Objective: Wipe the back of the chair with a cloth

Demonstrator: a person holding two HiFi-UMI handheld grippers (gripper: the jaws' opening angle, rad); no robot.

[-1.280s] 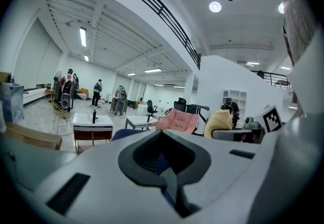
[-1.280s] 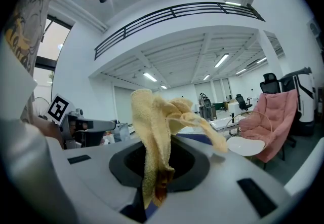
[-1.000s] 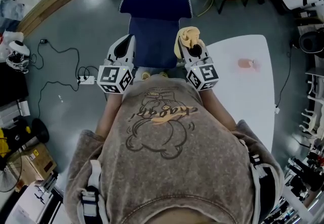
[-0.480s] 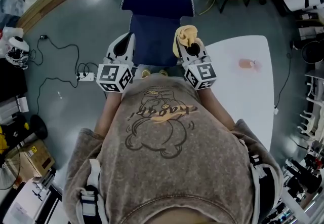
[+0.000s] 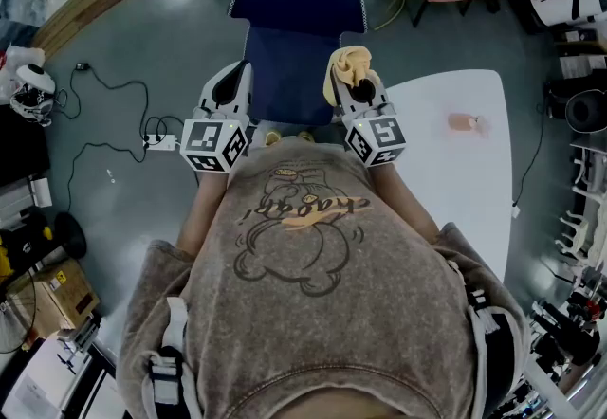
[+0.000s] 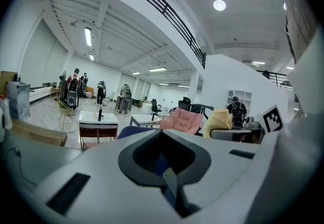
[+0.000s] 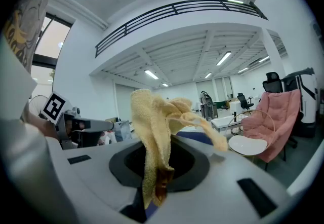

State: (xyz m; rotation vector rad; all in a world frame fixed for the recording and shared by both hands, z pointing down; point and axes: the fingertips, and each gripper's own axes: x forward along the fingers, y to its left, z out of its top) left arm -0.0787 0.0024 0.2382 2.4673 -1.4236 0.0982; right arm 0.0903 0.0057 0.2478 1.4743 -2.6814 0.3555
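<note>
One dark blue chair point(image 5: 289, 76) stands just ahead of the person, its long axis running straight away from them, narrower part nearest. A white table point(image 5: 455, 171) lies to its right. The left gripper point(image 5: 239, 76) flanks the chair's left edge, jaws together on nothing. The right gripper point(image 5: 358, 90) flanks the right edge, clamped on a yellow cloth point(image 5: 349, 66) that bunches lengthwise beyond the jaws, pointing away from the person.

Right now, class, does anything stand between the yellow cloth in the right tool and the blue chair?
Nothing visible does. The yellow terry cloth, clamped in the right tool, shows right against the edge of the dark blue padded chair in the head view, with no object between them.
</note>
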